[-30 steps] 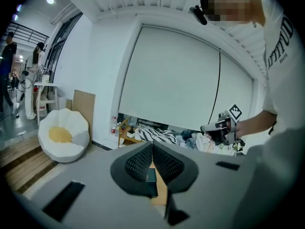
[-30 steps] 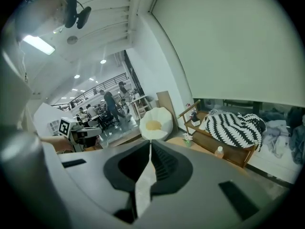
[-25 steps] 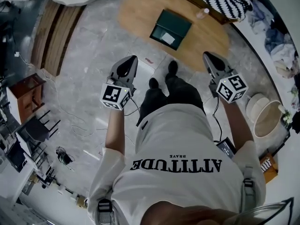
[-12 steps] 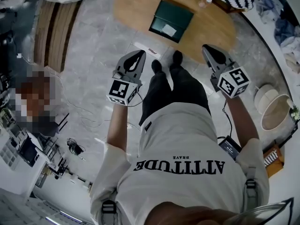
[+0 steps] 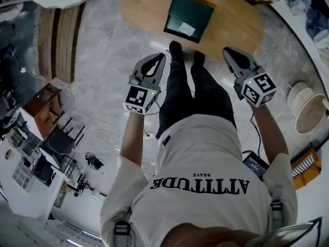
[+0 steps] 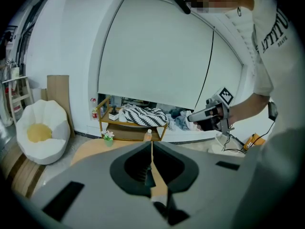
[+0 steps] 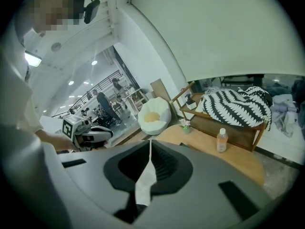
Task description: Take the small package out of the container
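A dark green open container lies on the oval wooden table, with a small white package inside it near its front edge. My left gripper hangs in the air short of the table's near edge, left of the person's legs, jaws shut and empty. My right gripper is held at the same height on the right, its jaws also meeting with nothing between them. The left gripper view shows shut jaws and the right gripper. The container is hidden in both gripper views.
The person's feet stand at the table's near edge. A bottle stands on the table's far side before a low shelf with striped cloth. A white beanbag sits at left; round baskets at right.
The person has stepped closer to the table. Both grippers have sunk and now sit nearer the table's edge. Both pairs of jaws stayed shut.
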